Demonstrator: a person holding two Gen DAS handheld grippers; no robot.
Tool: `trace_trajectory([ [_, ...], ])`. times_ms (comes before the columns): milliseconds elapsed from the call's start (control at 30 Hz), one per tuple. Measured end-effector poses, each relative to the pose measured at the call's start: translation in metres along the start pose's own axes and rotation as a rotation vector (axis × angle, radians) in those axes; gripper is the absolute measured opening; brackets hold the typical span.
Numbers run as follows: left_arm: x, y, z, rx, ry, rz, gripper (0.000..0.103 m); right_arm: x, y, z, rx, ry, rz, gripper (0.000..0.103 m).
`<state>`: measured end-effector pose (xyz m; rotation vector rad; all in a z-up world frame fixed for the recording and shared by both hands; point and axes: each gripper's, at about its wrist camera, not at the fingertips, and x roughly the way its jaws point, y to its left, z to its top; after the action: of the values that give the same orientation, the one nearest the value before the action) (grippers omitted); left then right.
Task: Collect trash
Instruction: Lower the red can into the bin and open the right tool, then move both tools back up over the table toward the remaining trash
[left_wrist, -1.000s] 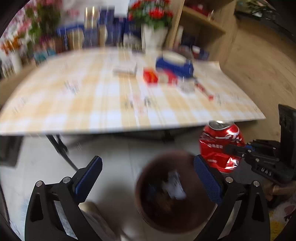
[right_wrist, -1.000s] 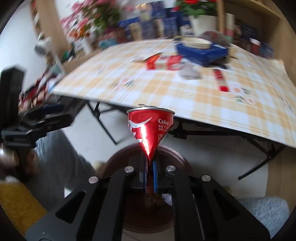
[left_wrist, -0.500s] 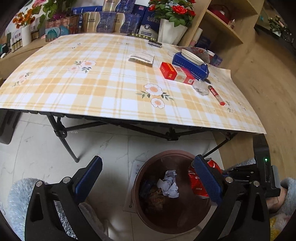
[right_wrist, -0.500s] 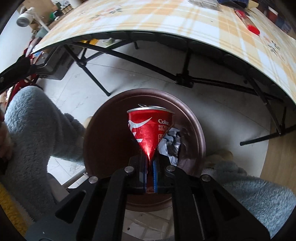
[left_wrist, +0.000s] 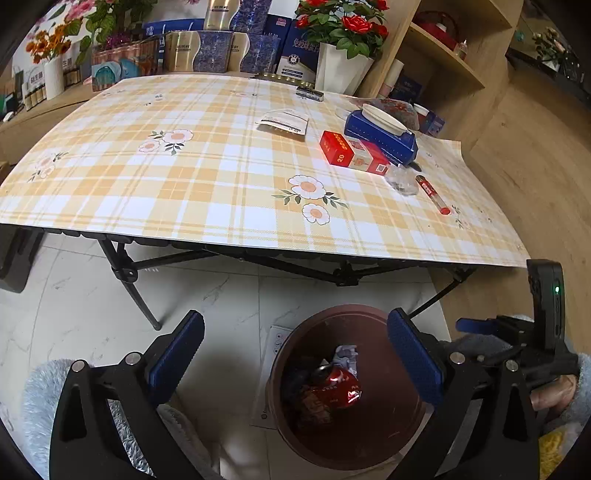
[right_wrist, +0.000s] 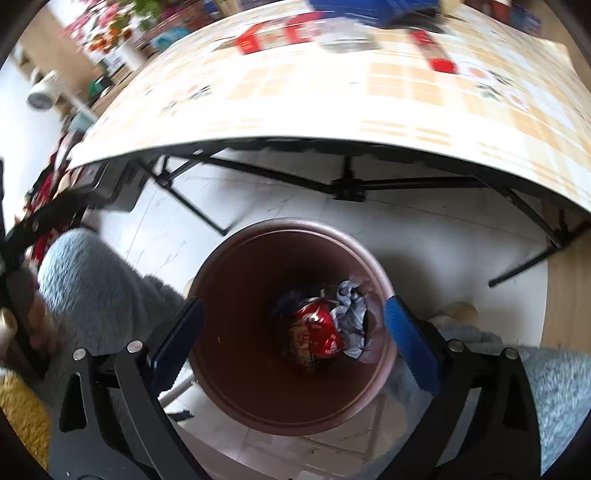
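Jaws of the right gripper (right_wrist: 293, 326) have just been opening and now stand wide with nothing between them, poised over the brown bin (right_wrist: 236, 258) in the lower middle of the frame; the left gripper (left_wrist: 295, 354) likewise hangs open and empty beside it. Half a second ago those right jaws pinched the crushed red can (right_wrist: 314, 328), which now lies at the bin's bottom against crumpled paper (right_wrist: 351, 314). Judging by that, this piece is collected, and more likely waits on the desk (left_wrist: 221, 177) in the upper frame.
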<state>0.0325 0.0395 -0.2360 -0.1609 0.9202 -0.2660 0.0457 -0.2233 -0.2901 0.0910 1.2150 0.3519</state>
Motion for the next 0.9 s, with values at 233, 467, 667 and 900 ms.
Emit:
trace_trajectory([
  [233,-0.019,0.001,0.004,0.005,-0.092,0.094,0.097,-0.036,0.007,-0.001,-0.024,-0.174,-0.081,0.097],
  [467,-0.037,0.006,0.011,0.023,-0.148,0.185,0.097,-0.065,0.005,0.003,-0.046,-0.314,-0.149,0.097],
  [667,-0.039,0.023,0.023,-0.047,-0.173,0.218,0.097,-0.095,-0.027,0.008,0.026,-0.442,-0.212,0.097],
  [900,-0.045,0.045,0.034,-0.177,-0.235,0.202,0.097,-0.122,-0.074,0.000,0.193,-0.581,-0.168,0.097],
])
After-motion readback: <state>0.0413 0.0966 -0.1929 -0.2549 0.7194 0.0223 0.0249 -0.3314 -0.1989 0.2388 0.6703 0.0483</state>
